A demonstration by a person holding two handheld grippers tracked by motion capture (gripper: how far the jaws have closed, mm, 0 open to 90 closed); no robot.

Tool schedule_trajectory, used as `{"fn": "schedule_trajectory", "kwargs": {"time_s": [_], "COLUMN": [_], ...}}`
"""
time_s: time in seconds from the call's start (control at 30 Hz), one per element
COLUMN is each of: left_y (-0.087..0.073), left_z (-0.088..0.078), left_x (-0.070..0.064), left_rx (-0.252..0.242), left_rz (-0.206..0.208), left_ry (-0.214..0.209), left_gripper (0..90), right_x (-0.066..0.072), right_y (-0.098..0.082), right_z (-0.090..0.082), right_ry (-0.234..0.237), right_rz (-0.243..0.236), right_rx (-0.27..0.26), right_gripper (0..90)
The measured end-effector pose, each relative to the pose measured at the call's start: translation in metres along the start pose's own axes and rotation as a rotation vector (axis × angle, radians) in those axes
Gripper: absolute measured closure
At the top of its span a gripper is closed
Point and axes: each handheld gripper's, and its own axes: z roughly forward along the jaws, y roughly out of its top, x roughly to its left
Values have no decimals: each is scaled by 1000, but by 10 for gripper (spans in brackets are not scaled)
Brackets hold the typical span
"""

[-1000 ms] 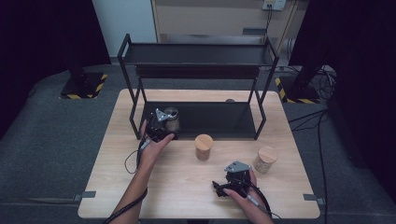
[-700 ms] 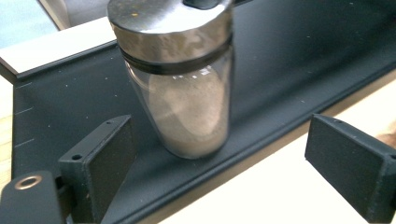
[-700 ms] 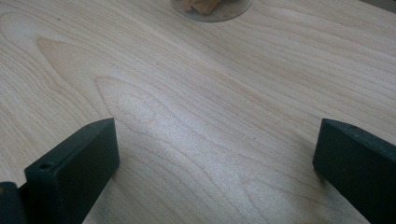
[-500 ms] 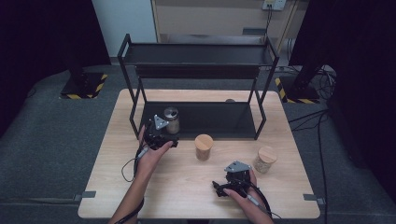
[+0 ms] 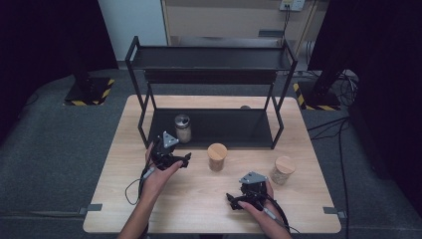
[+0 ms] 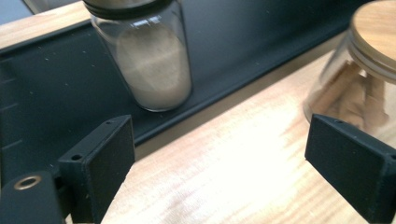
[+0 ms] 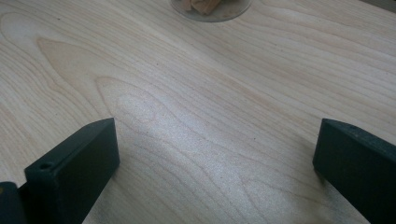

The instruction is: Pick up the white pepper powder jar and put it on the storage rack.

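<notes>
A glass jar of pale powder point(image 5: 182, 128) with a metal lid stands on the lower shelf of a black rack point(image 5: 259, 127). My left gripper point(image 5: 184, 159) hovers over the table just in front of that shelf, open and holding nothing. In the left gripper view its pads point(image 6: 100, 163) are spread wide; the powder jar point(image 6: 154, 60) stands beyond them on the left and a wooden-lidded jar point(image 6: 359, 79) on the right. My right gripper point(image 5: 233, 199) rests low near the front edge, open over bare wood point(image 7: 215, 163).
Two wooden-lidded jars stand on the table, one in the middle point(image 5: 217, 157) and one at the right point(image 5: 282, 170). The rack's upper shelf point(image 5: 209, 57) spans the back. The base of a jar point(image 7: 210, 8) shows ahead of the right gripper.
My left gripper has drawn back from the powder jar toward the near side of the table, leaving the jar on the lower shelf. The right gripper has stayed still.
</notes>
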Motion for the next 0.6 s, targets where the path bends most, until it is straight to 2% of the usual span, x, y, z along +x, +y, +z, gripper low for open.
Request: {"fn": "schedule_trajectory", "kwargs": {"time_s": [0.6], "left_y": [-12], "left_z": [-19], "left_x": [-1], "left_rx": [11], "left_rz": [13], "left_ry": [-25], "left_gripper": [62], "right_x": [0], "right_y": [0], "right_z": [0], "right_ry": [0], "right_rz": [-1], "right_rx": [0], "right_gripper": [5]}}
